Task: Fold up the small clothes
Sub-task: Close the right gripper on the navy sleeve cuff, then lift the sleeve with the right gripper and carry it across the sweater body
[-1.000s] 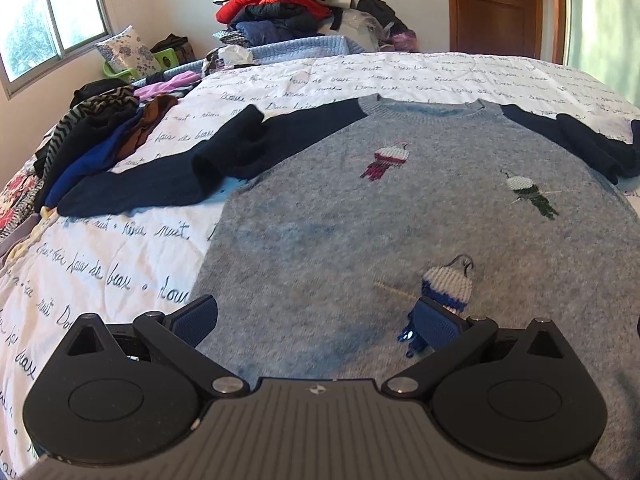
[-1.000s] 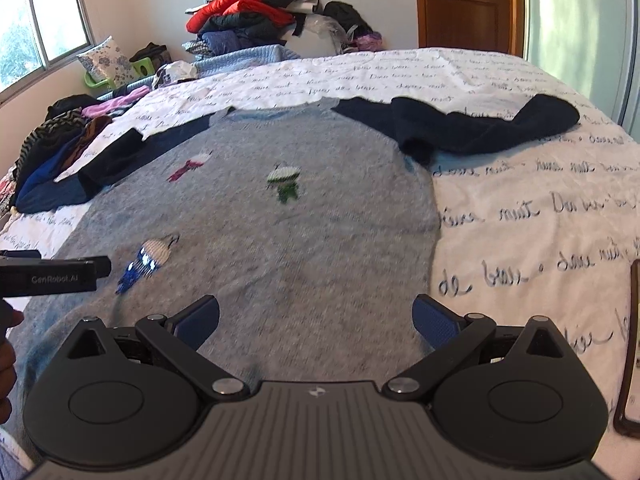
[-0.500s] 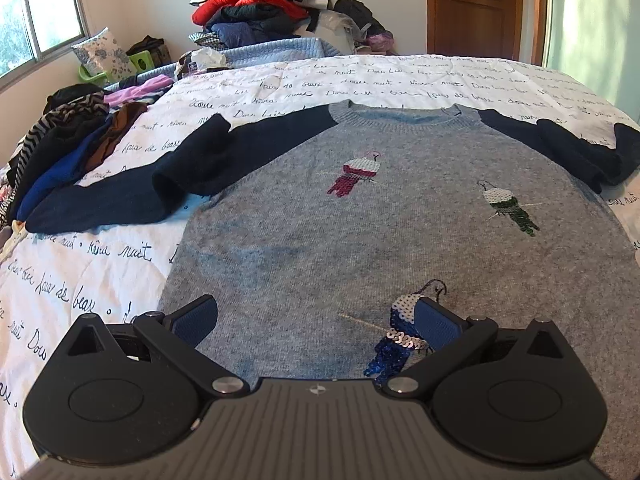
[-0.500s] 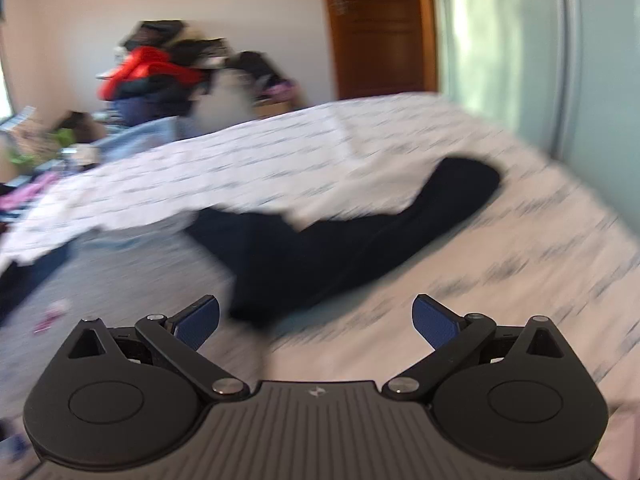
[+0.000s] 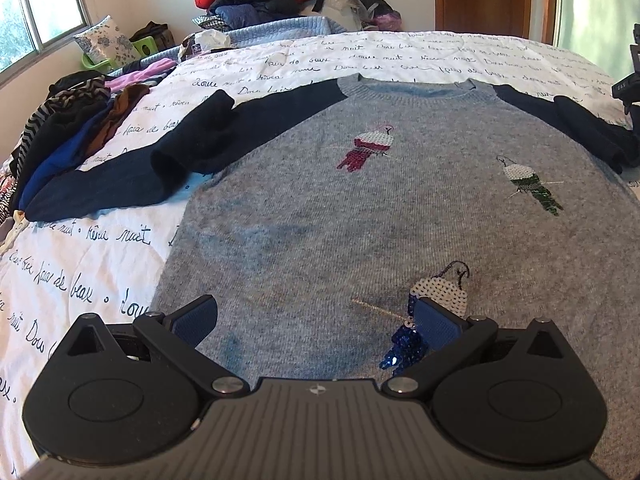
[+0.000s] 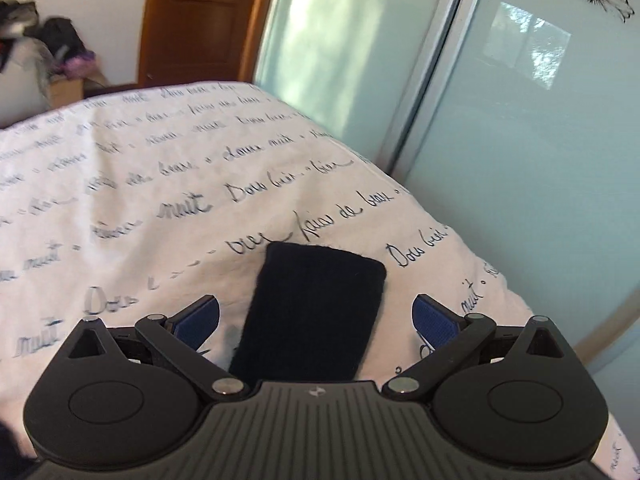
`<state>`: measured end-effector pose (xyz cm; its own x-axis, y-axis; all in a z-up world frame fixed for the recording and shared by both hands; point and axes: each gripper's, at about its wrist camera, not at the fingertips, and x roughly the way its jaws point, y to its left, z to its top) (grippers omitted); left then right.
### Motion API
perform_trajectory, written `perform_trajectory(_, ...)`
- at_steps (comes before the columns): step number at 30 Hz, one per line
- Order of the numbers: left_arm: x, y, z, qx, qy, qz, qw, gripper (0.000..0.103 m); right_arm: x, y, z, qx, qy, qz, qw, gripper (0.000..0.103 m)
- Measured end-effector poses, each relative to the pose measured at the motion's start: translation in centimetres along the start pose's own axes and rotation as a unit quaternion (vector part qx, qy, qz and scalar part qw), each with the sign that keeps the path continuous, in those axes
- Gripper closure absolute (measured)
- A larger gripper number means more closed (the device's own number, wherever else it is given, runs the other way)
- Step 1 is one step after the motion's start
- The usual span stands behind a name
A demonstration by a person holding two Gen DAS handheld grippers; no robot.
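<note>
Both spread wide and gripping nothing, the left claw (image 5: 316,314) is hovering over the grey sweater's (image 5: 360,208) hem while the right claw (image 6: 316,314) is hanging above its dark sleeve cuff (image 6: 316,304) lying on the bed (image 6: 160,184).

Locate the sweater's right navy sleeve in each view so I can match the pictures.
Left wrist view: the navy sleeve lies at the far right edge, running off the grey sweater's shoulder.
Right wrist view: the cuff end of that sleeve lies bottom centre, between the open fingers of the right hand-held gripper.
Shared landmark: the white bedspread with script writing.
</note>
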<state>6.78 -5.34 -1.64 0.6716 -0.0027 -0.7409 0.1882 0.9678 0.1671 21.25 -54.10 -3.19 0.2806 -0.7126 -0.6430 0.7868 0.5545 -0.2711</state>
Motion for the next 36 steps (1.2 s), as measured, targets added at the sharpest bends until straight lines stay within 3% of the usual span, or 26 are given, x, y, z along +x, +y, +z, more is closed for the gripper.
perform_trajectory(4,0.1,-0.4,0.1,0.007,-0.002,-0.005,1.0000,0.000,1.8,-0.2,-0.1,-0.028,0.022,-0.051,0.998,0.000)
perform_trajectory(6,-0.1,-0.6,0.0,0.008,-0.005,-0.009,0.9999,0.000,1.4,-2.0,-0.6,-0.020,0.007,-0.076,0.997,0.000)
perform_trajectory(9,-0.3,-0.6,-0.2,0.012,-0.009,-0.011,0.9998,0.000,-0.6,-6.5,-1.7,0.013,-0.021,-0.098,0.995,0.000)
perform_trajectory(12,-0.5,-0.4,-0.3,0.010,-0.011,-0.015,0.9998,0.000,-2.6,-12.5,-2.6,0.061,-0.054,-0.152,0.985,0.000)
perform_trajectory(13,-0.5,-0.3,-0.3,0.007,-0.011,-0.017,0.9998,0.000,-3.1,-14.5,-2.9,0.087,-0.058,-0.149,0.983,0.000)
perform_trajectory(14,-0.5,-0.3,-0.3,0.004,-0.011,-0.019,0.9997,0.000,-3.7,-17.1,-3.2,0.130,-0.061,-0.114,0.983,0.000)
perform_trajectory(16,-0.6,-0.3,-0.3,0.001,-0.011,-0.023,0.9997,0.000,-4.5,-21.8,-4.2,0.231,-0.058,0.023,0.971,0.000)
perform_trajectory(18,-0.7,-0.3,-0.2,-0.003,-0.012,-0.023,0.9997,0.000,-3.6,-24.5,-5.3,0.303,-0.018,0.168,0.938,0.000)
perform_trajectory(19,-0.8,-0.3,-0.2,-0.005,-0.013,-0.023,0.9996,0.000,-3.0,-25.0,-5.8,0.321,0.001,0.219,0.922,0.000)
perform_trajectory(21,-1.2,-0.3,-0.1,-0.006,-0.016,-0.024,0.9996,0.000,-2.4,-25.0,-6.9,0.335,0.021,0.278,0.900,0.000)
perform_trajectory(24,-1.6,-0.3,0.1,0.000,-0.022,-0.018,0.9996,0.000,-1.8,-24.1,-8.2,0.340,0.032,0.317,0.885,0.000)
perform_trajectory(27,-1.9,-0.2,0.1,0.003,-0.027,-0.010,0.9996,0.000,0.5,-22.6,-8.8,0.363,0.057,0.364,0.856,0.000)
perform_trajectory(30,-1.9,0.1,0.2,-0.003,-0.023,-0.007,0.9997,0.000,1.8,-21.5,-9.6,0.377,0.064,0.396,0.835,0.000)
perform_trajectory(32,-1.7,0.2,0.2,-0.006,-0.018,-0.006,0.9998,0.000,2.6,-20.6,-9.6,0.370,0.064,0.393,0.839,0.000)
perform_trajectory(35,-1.6,-0.1,0.4,-0.003,-0.017,-0.005,0.9998,0.000,3.2,-20.2,-9.6,0.375,0.046,0.378,0.845,0.010)
perform_trajectory(36,-1.7,-0.2,0.4,0.001,-0.019,-0.004,0.9998,0.000,3.4,-20.1,-9.5,0.377,0.041,0.373,0.846,0.017)
